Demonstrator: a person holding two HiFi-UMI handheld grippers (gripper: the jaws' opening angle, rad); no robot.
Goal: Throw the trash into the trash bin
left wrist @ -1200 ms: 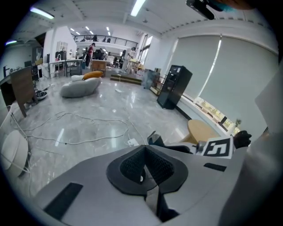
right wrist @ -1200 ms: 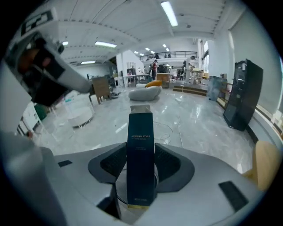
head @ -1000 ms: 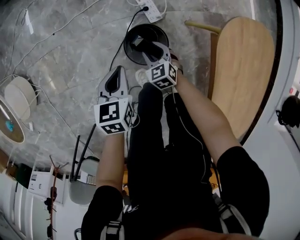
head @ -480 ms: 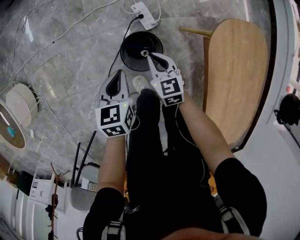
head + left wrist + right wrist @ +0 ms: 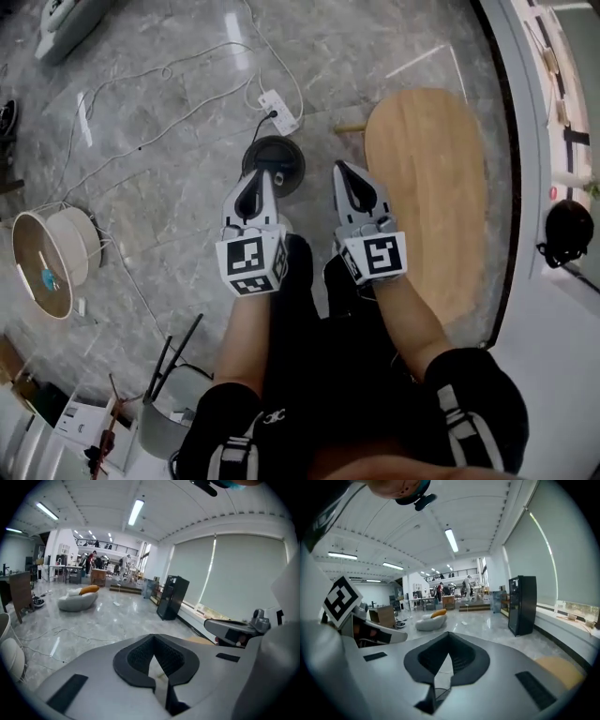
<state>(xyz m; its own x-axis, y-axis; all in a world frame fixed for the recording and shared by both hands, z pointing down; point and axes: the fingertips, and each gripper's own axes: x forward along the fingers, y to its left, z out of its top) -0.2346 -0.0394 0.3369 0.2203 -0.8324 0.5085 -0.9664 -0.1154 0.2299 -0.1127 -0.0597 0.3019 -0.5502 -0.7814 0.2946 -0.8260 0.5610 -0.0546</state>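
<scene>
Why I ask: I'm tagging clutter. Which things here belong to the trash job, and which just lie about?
Job: trash bin; left hand-held gripper, shut, empty; right hand-held gripper, shut, empty.
Lying about: power strip; wooden table; black cabinet.

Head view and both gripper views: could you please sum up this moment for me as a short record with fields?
trash bin: black, round, on the marble floor, just past the left gripper's tip in the head view
left gripper: fingers together, nothing between them
right gripper: fingers together, nothing between them
trash: none seen in either gripper; the bin's contents cannot be made out
nearby: white power strip beyond the bin; wooden tabletop beside the right gripper
</scene>
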